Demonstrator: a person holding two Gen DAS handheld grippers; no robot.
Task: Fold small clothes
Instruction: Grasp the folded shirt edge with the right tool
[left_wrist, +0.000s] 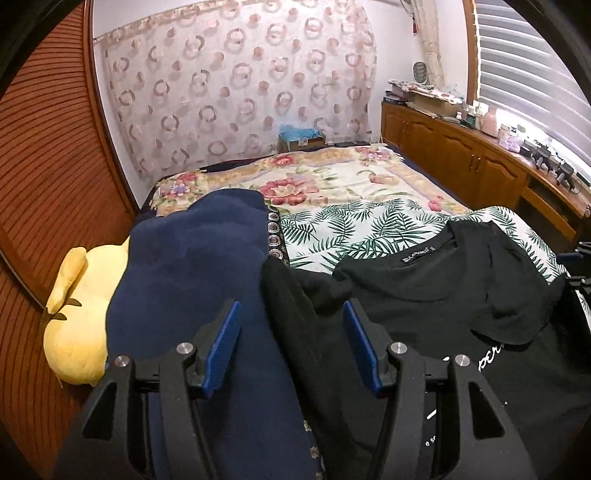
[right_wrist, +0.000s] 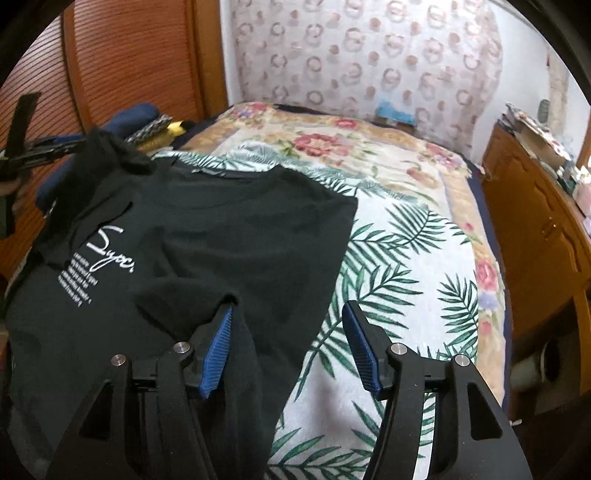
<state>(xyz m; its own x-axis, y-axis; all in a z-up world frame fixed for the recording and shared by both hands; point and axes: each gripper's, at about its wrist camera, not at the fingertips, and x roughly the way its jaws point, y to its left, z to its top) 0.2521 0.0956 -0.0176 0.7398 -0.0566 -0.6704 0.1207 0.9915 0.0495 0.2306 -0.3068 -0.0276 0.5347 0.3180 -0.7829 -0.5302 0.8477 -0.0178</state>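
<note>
Lying on leaf-print sheet (right_wrist: 388, 258), black T-shirt (right_wrist: 229, 229), cardboard box (left_wrist: 301, 142) beyond bed

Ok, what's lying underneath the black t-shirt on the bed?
The black t-shirt lies on a palm-leaf sheet, over a floral blanket. Its left side overlaps navy fabric. Anything beneath its middle is hidden.

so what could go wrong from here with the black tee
1. Both sets of fingers, left gripper and right gripper, look open, so the black t-shirt may slump out of its fold.
2. The left sleeve lies beside the navy garment; a grasp there might catch both.
</note>
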